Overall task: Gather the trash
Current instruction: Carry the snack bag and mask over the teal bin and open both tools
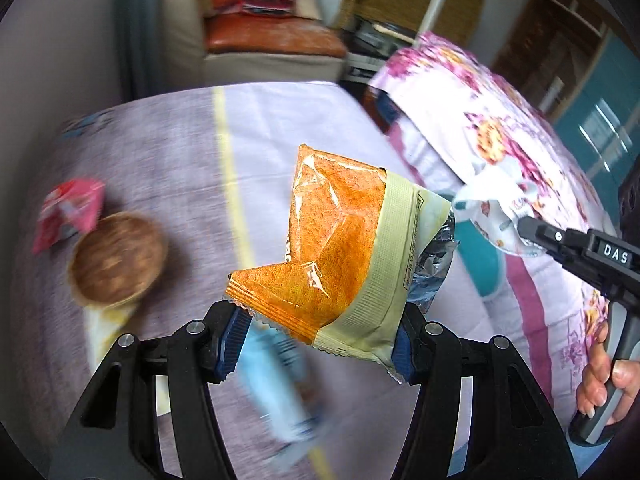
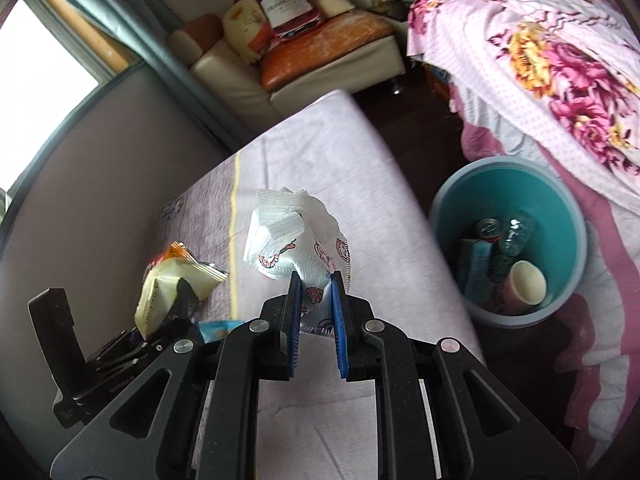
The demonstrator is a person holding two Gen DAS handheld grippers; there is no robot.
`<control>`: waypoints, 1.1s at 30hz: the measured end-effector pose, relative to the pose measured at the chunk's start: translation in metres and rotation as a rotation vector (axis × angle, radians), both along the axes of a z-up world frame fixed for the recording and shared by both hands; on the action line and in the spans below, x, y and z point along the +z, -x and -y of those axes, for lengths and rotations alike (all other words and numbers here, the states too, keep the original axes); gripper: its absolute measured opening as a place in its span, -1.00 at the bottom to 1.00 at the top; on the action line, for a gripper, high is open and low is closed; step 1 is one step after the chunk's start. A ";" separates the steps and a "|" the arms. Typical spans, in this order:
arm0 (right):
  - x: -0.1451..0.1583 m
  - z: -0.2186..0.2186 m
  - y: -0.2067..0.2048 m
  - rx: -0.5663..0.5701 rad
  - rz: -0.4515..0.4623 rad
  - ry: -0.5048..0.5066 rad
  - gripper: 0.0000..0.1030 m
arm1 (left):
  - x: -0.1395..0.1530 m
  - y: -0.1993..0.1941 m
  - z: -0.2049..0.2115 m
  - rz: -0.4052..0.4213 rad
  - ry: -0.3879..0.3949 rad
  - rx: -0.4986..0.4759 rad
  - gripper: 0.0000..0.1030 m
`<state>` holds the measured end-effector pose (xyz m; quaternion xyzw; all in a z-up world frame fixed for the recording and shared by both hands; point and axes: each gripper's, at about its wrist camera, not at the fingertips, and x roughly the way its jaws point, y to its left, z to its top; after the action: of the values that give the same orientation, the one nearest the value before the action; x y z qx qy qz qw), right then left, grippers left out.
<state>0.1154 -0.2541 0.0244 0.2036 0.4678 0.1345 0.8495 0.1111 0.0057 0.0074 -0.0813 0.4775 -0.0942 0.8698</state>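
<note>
Left hand-held gripper [image 1: 316,344] pinching orange snack wrapper [image 1: 340,248] by its crimped edge; right hand-held gripper [image 2: 316,312] clamping crumpled tissue [image 2: 296,236]. Probably light, soft, crushable.

In the left wrist view motion blur smears the brown bowl [image 1: 116,260], the red packet [image 1: 66,214] beside it and a pale blue wrapper [image 1: 276,392] lying under the gripper, so no print on them can be read, while the frame's right edge crops the person's hand [image 1: 604,376].
</note>
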 end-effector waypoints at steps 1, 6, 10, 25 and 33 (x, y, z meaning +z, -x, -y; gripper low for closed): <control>-0.001 0.011 -0.001 -0.020 0.003 -0.003 -0.73 | 0.000 -0.006 0.013 0.000 -0.006 -0.024 0.17; -0.002 0.053 -0.007 -0.089 0.008 -0.015 -0.73 | -0.007 -0.029 0.070 -0.013 -0.033 -0.118 0.17; -0.006 0.087 -0.010 -0.136 0.009 -0.018 -0.73 | -0.014 -0.045 0.111 -0.031 -0.052 -0.179 0.17; -0.029 0.171 -0.014 -0.258 -0.023 -0.045 -0.73 | -0.044 -0.084 0.210 -0.110 -0.077 -0.306 0.17; -0.030 0.188 -0.014 -0.286 -0.022 -0.040 -0.73 | -0.052 -0.092 0.236 -0.120 -0.085 -0.339 0.18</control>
<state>0.1298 -0.4425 -0.0060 0.2863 0.4405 0.0193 0.8507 0.2029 -0.2308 -0.0446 0.0317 0.5388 -0.2142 0.8141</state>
